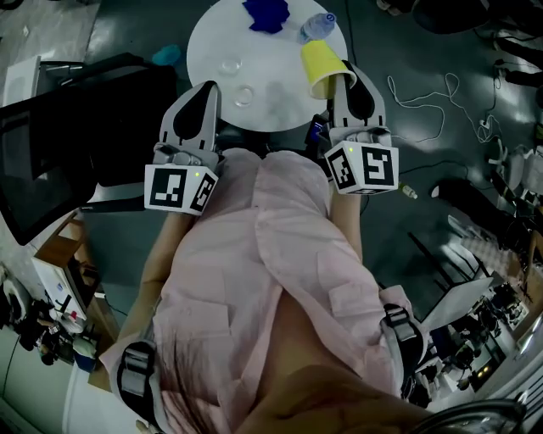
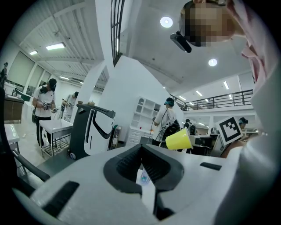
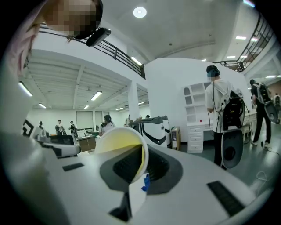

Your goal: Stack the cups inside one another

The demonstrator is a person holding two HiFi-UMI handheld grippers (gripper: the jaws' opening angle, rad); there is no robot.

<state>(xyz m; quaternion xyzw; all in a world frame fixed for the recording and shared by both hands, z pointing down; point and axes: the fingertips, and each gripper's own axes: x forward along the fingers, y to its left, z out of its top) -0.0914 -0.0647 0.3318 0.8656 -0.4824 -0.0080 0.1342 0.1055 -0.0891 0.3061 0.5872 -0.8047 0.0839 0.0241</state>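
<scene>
The person's pink shirt (image 1: 254,280) filled the lower middle of the head view, closest to the lens; above it both tools reached toward the round white worktop (image 1: 208,42) at the top of the frame. The right tool (image 1: 346,81), right of centre, was pinching the yellow cup (image 1: 321,66) by its rim. In the right gripper view the cup wall sat between pads pressed almost together, the open mouth facing the camera and the base pointing away. The cup lay roughly on its side, over the worktop's right edge as the head view showed it, and touched nothing else. The left tool (image 1: 204,91), left of centre, had its jaws pressed together with nothing between them; its own view showed only the closed pads, with the yellow cup up and to the right.

On the worktop stood what looked like an upper clear cup (image 1: 229,63) and, just below it in the frame, a lower clear cup (image 1: 244,96) — faint, apart from each other, neither inside anything. A blue crumpled thing (image 1: 267,14) and a plastic bottle (image 1: 316,25) lay at the worktop's top edge.

By my reading the stacking was barely under way: one cup was in hand and nothing was nested yet. What remained was to bring the three together and seat each inside the next — which goes into which I could not tell.
</scene>
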